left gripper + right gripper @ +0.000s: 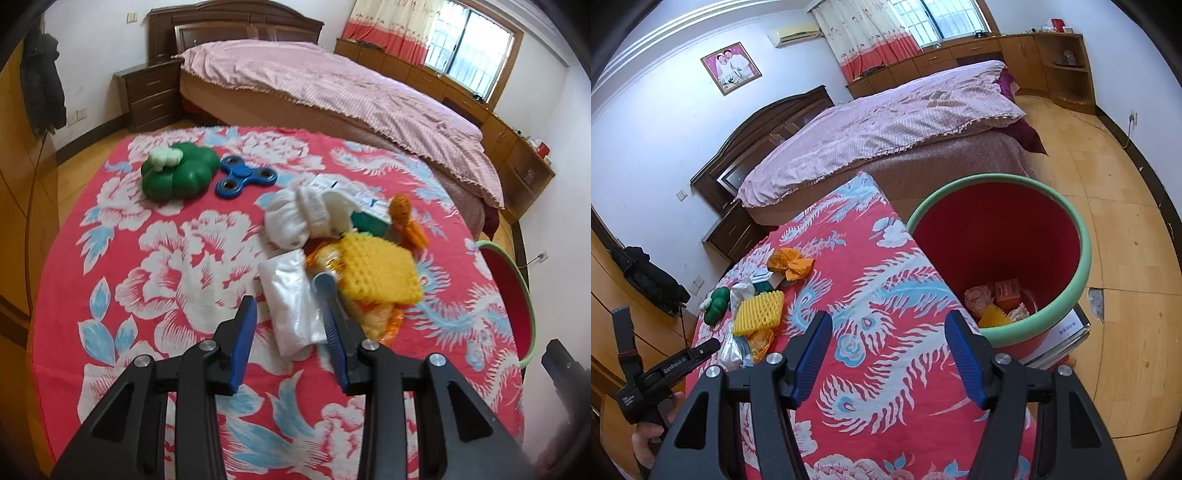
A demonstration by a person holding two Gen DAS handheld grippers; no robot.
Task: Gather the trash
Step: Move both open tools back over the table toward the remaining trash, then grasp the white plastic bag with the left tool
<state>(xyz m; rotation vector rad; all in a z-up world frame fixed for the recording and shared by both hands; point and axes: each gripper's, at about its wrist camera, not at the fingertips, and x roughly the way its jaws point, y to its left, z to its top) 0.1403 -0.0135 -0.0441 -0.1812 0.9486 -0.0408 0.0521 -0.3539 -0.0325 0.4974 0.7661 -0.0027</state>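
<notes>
Trash lies in a loose heap on the red floral tablecloth (177,258), toward its right side: a clear crinkled plastic bag (295,295), a yellow foam fruit net (380,273) with a waffle-like grid resting on an orange wrapper (388,321), a bunched white cloth (295,218), a small printed box (365,206) and a crumpled orange piece (406,214) behind them. The left gripper (288,299) hangs just over the near end of the plastic bag with its ribbed blue pads spread apart and holding nothing; the foam net crowds its right finger, touching or nearly so. Farther back, apart from the heap, sit a green lobed plastic toy (181,170) with a pale piece on top and a blue three-armed fidget spinner (245,177). The left wrist view shows only a sliver of the bin's rim at the table's right edge. The right wrist view looks into the red bin (1067,302), round with a smooth pale green rim, set against the table edge and standing on something flat with printed lettering; inside lie another yellow net, an orange carton and pinkish crumpled pieces. The right gripper (890,354) hovers above the cloth beside the bin, fingers wide and empty. A bed (886,122) with a pink quilted cover stands behind the table on the wooden floor.
</notes>
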